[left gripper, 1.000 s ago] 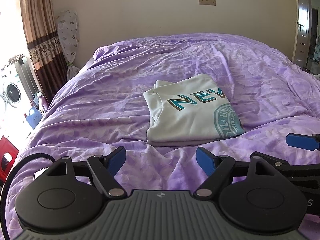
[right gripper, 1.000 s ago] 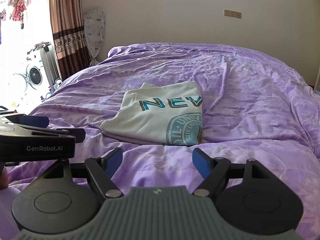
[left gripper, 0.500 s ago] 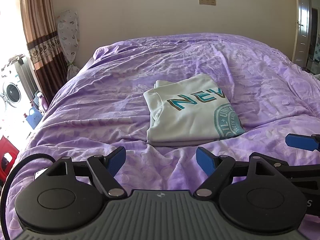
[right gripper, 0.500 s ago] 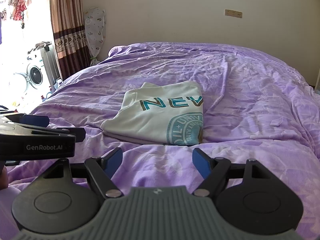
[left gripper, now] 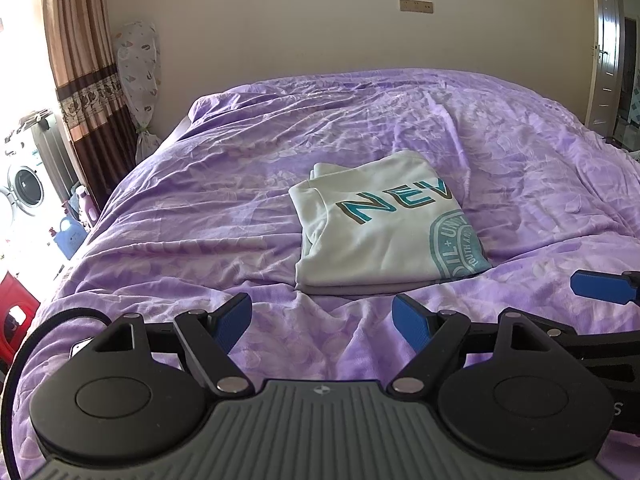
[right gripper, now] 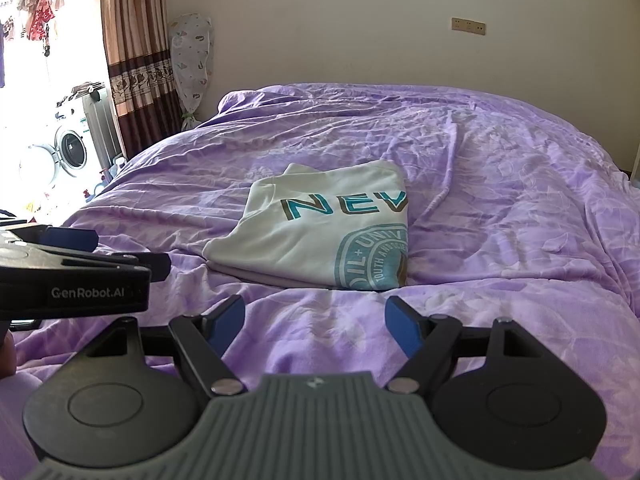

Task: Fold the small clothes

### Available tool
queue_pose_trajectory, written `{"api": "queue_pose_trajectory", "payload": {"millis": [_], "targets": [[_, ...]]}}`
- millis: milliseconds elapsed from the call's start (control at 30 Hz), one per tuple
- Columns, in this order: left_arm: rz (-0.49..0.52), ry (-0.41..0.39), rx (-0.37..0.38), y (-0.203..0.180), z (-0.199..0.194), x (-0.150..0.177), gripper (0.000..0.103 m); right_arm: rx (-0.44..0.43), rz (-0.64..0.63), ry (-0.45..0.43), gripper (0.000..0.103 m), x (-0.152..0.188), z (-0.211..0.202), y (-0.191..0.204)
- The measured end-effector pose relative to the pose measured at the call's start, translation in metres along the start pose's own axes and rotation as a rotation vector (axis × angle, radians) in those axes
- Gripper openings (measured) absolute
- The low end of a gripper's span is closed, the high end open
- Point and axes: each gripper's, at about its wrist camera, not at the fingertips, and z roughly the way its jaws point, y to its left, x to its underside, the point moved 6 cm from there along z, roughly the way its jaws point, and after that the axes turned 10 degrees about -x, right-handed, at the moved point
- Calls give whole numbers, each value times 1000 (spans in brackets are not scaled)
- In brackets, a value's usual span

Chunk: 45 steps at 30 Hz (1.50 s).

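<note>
I've got the left gripper and right gripper both spread wide, holding nothing, hovering over the purple bedspread. The white T-shirt lies folded just ahead. I judge this fold finished; next needs a fresh garment.

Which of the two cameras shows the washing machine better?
The right wrist view: the washing machine shows its round door and body by the curtain. In the left wrist view it sits at the frame's edge, partly cut off.
</note>
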Motion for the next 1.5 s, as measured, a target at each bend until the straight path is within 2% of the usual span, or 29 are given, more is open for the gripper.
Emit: {"api": "queue_pose_trajectory", "payload": {"millis": [1500], "targets": [[1, 4, 0, 2, 0, -1, 93, -11, 0, 8, 74, 3, 3, 0]]}}
